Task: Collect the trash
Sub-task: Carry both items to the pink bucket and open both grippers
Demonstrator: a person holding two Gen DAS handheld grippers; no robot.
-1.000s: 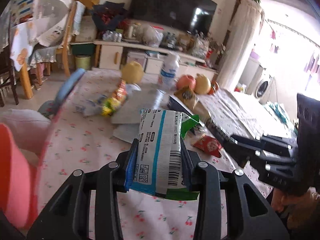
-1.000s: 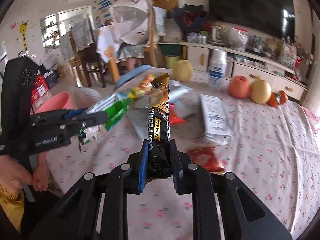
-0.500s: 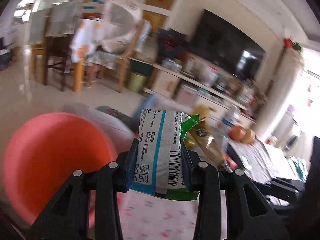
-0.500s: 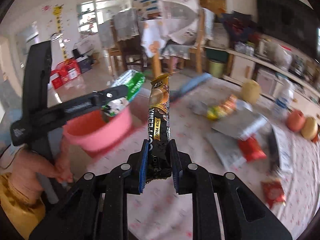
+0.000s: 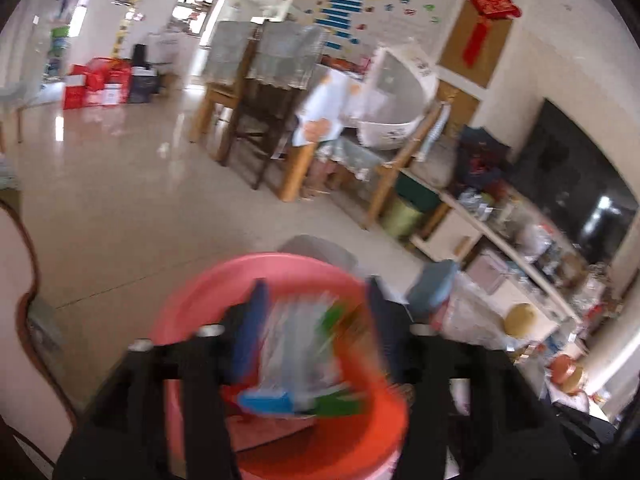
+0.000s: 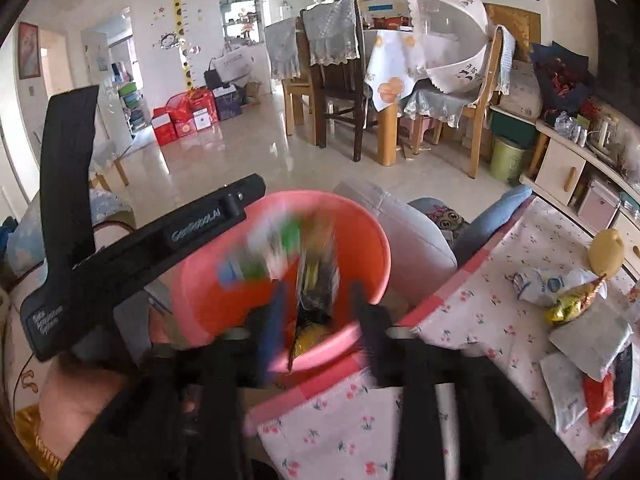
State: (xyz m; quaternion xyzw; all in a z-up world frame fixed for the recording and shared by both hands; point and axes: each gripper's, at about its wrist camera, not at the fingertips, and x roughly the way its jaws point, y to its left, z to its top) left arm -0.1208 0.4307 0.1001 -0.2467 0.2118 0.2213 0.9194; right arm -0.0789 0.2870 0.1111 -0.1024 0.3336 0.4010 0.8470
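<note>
Hanging over one pink bin, both claws have just been opening: left claw around a blurred white-green wrapper, right claw around a dark sachet. Several more wrappers lie on the counter, whose edge touches the bin.

Bright daylight, glossy floor glare, motion-blurred foreground, fisheye-warped edges.

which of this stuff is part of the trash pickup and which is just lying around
Part of the job:
- pink bin
- blue and green wrapper, dropping from the left gripper
- coffee sachet, dropping from the right gripper
- gold wrapper, on the table

Lying about:
- yellow fruit
- dining chairs
- green basket
</note>
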